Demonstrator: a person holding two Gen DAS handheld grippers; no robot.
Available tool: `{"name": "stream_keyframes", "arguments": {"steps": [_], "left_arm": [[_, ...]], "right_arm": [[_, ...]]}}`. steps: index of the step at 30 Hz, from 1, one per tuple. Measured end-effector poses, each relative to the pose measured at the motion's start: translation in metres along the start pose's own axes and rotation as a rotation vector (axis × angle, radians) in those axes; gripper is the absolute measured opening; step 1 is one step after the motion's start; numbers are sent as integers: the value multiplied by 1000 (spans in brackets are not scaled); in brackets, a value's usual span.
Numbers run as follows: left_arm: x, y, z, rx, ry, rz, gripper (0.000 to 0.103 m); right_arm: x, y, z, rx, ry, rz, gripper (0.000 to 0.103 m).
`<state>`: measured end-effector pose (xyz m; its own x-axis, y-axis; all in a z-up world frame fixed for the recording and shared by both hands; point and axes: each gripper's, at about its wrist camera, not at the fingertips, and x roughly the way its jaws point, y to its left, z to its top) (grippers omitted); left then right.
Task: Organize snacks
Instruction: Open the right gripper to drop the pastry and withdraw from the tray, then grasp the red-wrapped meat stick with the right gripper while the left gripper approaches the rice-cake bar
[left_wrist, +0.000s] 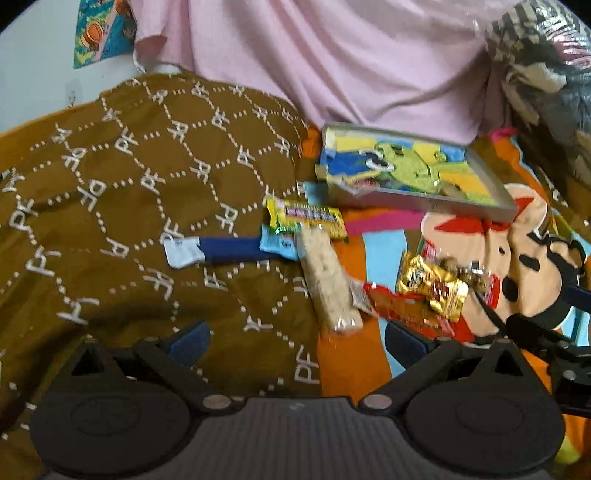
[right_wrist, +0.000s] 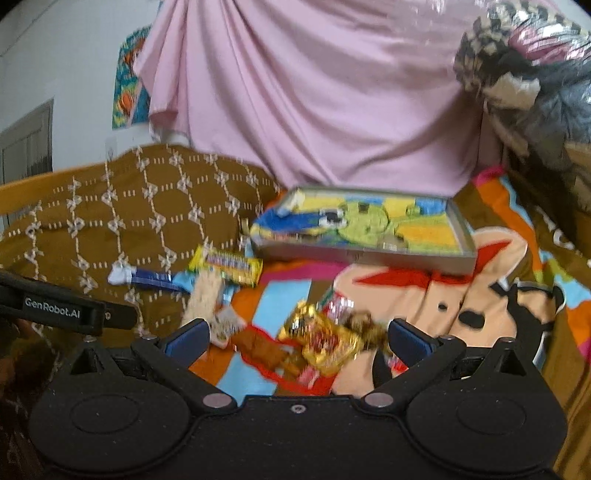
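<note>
Two handheld grippers hang over a bed strewn with snacks, both with jaws spread wide and nothing between them. Nearest the right gripper (right_wrist: 297, 338), a gold foil packet (right_wrist: 325, 345) lies on a red wrapper (right_wrist: 271, 356) atop a bright cartoon-print sheet (right_wrist: 491, 295), just ahead of its fingertips. The left gripper (left_wrist: 295, 338) hovers where a brown patterned blanket (left_wrist: 129, 184) meets that sheet, a pale cereal bar (left_wrist: 328, 280) lying just beyond it. Past the bar, touching its far end, sit a yellow candy bar (left_wrist: 306, 218) and a blue-and-white wrapped stick (left_wrist: 225, 249) that reaches onto the blanket. Farther back rests a shallow grey tray (left_wrist: 443, 201), its floor lined with a colourful cartoon picture, and behind it a pink cloth (left_wrist: 332, 55) hangs as a backdrop.
</note>
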<state>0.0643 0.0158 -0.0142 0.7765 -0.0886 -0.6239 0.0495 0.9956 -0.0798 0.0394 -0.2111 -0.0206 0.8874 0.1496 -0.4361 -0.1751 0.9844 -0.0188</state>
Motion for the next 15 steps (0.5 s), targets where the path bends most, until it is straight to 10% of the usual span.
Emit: {"name": "stream_keyframes", "arguments": {"steps": [15], "left_arm": [[17, 0, -4, 27, 58, 6, 103]], "right_arm": [[28, 7, -15, -25, 124, 1, 102]]}}
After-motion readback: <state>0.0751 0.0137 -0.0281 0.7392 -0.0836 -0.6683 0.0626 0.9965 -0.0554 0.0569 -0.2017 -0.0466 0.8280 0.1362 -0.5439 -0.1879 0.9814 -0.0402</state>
